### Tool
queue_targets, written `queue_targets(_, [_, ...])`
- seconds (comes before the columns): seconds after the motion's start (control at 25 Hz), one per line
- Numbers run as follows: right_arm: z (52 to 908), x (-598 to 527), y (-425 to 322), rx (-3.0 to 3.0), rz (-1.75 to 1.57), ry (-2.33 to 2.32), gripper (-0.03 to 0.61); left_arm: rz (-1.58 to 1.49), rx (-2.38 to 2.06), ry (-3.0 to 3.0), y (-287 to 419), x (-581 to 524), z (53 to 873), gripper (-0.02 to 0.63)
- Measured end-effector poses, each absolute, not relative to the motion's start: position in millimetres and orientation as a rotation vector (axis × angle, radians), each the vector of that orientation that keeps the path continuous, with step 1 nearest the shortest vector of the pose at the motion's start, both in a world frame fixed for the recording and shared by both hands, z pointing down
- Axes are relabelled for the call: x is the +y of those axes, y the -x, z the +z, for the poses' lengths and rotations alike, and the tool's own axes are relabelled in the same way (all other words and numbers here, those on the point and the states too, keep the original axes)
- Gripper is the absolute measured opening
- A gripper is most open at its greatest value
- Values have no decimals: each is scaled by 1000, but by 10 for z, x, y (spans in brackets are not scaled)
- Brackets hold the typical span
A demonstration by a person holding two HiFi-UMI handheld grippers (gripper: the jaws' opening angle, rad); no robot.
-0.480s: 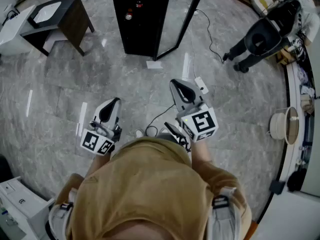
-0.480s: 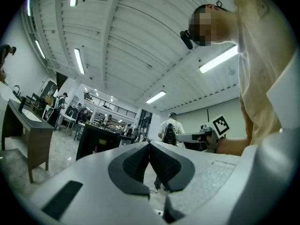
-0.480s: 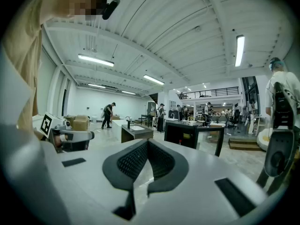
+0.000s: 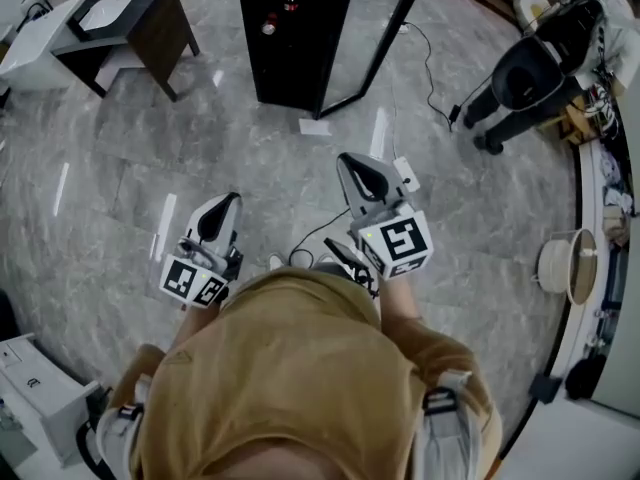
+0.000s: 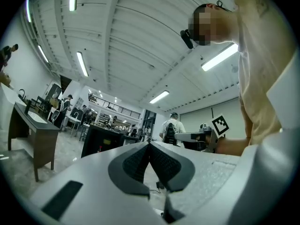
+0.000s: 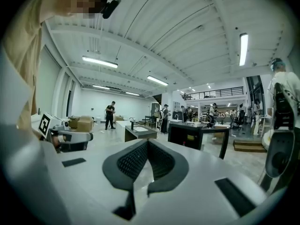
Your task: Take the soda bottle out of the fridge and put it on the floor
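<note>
Change over the last half second is small: the fridge (image 4: 290, 68), the dark stand (image 4: 150, 28) at far left and the rest of the room have slid slightly across the head view, which suggests that the person has turned a little. The left gripper (image 4: 226, 208) and the right gripper (image 4: 356, 173) sit at the same spots just in front of the torso. Both sets of jaws are pressed together with nothing between them, as each gripper view shows. The fridge stands far ahead on the floor (image 4: 110, 198), well apart from both grippers, with its glass door (image 4: 375, 28) swung open to the right. Small bottle-like items show on its shelves. The soda bottle (image 4: 268, 28) is judged to be one of them, though which one cannot be told. The task appears to be at the approach step: no reach has begun, and the jaws must spread before the bottle can be taken.
</note>
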State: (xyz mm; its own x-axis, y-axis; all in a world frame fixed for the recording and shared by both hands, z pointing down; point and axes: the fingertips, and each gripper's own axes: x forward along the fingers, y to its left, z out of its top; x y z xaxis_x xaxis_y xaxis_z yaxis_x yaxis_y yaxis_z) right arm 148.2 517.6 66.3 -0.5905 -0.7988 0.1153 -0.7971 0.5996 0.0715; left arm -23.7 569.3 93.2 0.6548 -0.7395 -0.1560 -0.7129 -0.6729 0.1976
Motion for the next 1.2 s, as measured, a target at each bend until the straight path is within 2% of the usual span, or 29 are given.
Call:
queue_targets(0.72, [778, 5311, -1168, -2603, 18, -1416, 2, -357, -1113, -2725, 637, 5705, 1178, 3])
queue_targets(1.2, [856, 4646, -1047, -2652, 23, -1349, 3, -315, -1169, -2713, 656, 5122, 1247, 3])
